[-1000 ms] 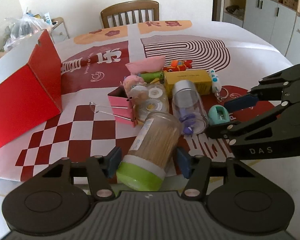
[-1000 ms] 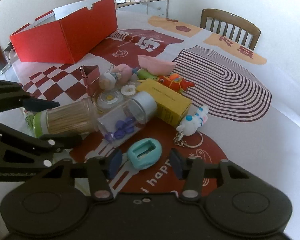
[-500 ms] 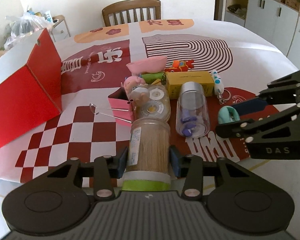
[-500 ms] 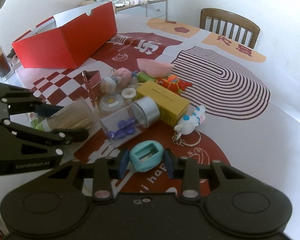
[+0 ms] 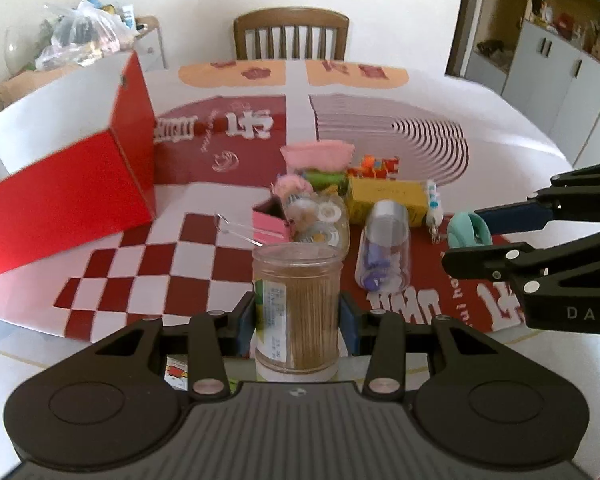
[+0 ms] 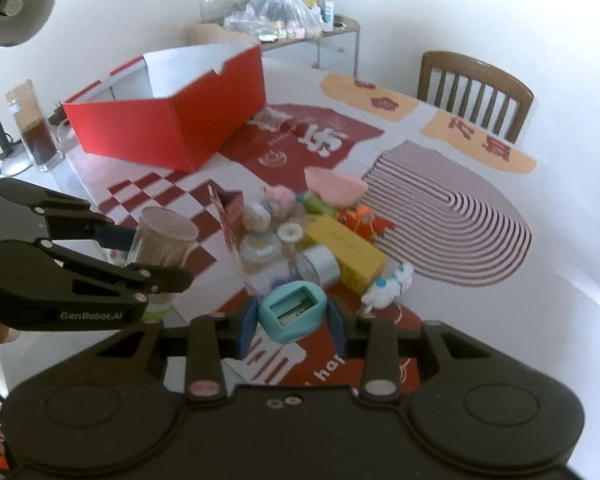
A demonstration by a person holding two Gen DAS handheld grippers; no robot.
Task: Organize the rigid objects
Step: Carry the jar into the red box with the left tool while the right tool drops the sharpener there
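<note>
Toothpick jar (image 5: 296, 308) and teal sharpener (image 6: 293, 311), loose a second ago, now sit clamped in left tool (image 5: 298, 316) and right tool (image 6: 292, 322), probably bound for the red box (image 6: 172, 120).

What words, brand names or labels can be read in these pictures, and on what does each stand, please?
"DAS": right gripper, on its body.
"GenRobot.AI": left gripper, on its body.
"hap": tablecloth, the rest hidden.
Large white characters on the tablecloth: blurred, unreadable.
Toothpick jar label: too small.
</note>
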